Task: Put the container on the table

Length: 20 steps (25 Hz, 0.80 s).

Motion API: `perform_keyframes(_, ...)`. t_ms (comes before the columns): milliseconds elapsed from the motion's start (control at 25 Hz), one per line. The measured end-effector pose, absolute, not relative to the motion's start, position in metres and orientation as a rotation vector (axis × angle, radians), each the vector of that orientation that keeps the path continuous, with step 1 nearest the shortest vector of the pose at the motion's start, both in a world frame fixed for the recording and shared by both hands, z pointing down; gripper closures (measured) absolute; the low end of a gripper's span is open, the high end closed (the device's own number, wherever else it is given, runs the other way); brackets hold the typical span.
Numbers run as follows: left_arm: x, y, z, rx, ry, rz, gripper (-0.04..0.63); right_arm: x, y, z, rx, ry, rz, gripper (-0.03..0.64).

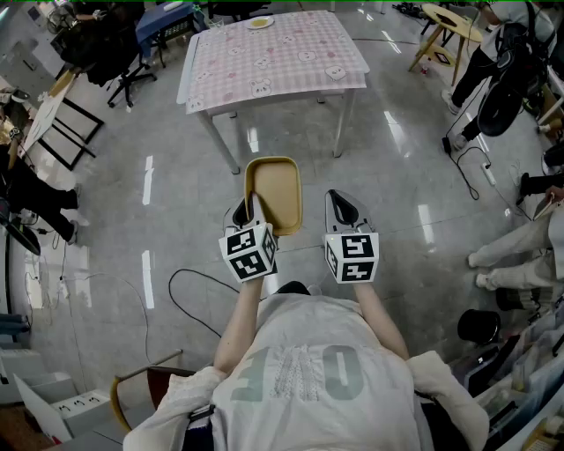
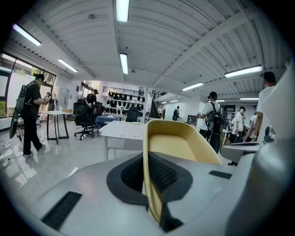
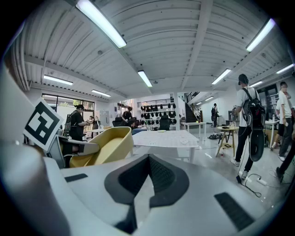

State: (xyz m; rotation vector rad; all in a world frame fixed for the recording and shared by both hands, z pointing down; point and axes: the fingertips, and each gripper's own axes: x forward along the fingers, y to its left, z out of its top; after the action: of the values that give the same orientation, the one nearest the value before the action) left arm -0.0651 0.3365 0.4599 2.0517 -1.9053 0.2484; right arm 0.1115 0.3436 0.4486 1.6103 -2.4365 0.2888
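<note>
A shallow yellow container (image 1: 274, 194) hangs in the air over the grey floor, short of the table. My left gripper (image 1: 253, 212) is shut on its near rim; in the left gripper view the rim of the container (image 2: 152, 179) runs between the dark pads. My right gripper (image 1: 342, 212) is beside the container on its right, shut with nothing in it (image 3: 138, 203). The container (image 3: 101, 147) also shows at the left of the right gripper view. The table (image 1: 291, 40) with a pink checked cloth stands ahead, with a small plate (image 1: 260, 23) at its far edge.
Office chairs (image 1: 106, 44) and a black frame (image 1: 62, 132) stand at the left. A wooden stool (image 1: 445, 31) and a standing person (image 1: 502, 70) are at the right. A cable (image 1: 189, 291) loops on the floor near my feet.
</note>
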Motion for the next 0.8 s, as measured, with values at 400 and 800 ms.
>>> perform_keyframes(400, -0.07, 0.325, 0.468, 2.04, -1.886, 0.24, 0.568, 0.107, 0.335, 0.457, 1.598, -2.416, 0.299, 0.589)
perform_keyframes(800, -0.075, 0.321, 0.477, 1.997, -1.876, 0.231, 0.568, 0.112, 0.329, 0.477, 1.612, -2.431, 0.44, 0.588)
